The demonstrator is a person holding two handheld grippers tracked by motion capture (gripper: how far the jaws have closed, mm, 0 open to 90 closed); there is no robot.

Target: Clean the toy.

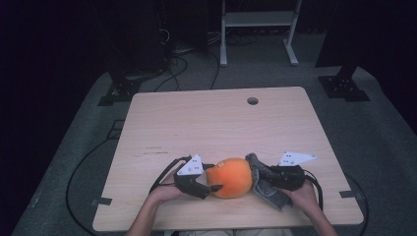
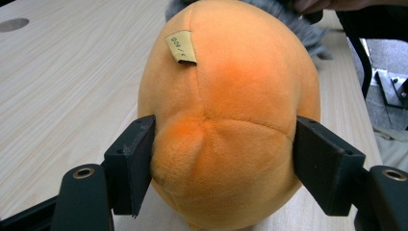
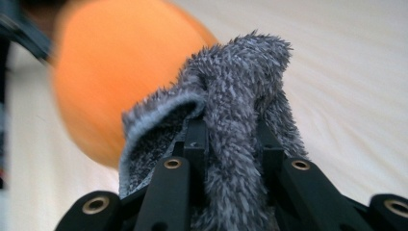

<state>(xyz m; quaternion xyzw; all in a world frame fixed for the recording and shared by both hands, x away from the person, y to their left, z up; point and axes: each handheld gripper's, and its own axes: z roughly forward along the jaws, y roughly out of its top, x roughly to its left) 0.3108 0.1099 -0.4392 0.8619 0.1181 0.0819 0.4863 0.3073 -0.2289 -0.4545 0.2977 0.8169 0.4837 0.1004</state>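
Orange plush ball (image 1: 231, 177) sits on the wooden table (image 1: 216, 123), near the front edge, between the two grippers. Left gripper (image 1: 209, 189) comes in from the left side of the ball; in the left gripper view its jaws stand part open with the orange plush ball (image 2: 226, 120) between them, left pad dug into the fabric and making a dent, right pad flush against the other side, so it has hold of the ball. Small paper tag (image 2: 182, 46) sewn on the seam, writing too small to read. Right gripper (image 1: 263, 178) is on the right side of the ball, jaws nearly closed and pinched on a grey fuzzy sock (image 1: 265, 184). In the right gripper view the grey fuzzy sock (image 3: 231, 120) is bunched into a thick fold between the pads, its cuff gaping open to the left with the paler lining showing; can't tell from this view if anything is inside it. Sock touches the ball's right side in the high view, its loose end draped on the table toward the front edge. Ball is outside the sock. One round hole (image 1: 253, 101) in the table near its far edge, well apart from the work.
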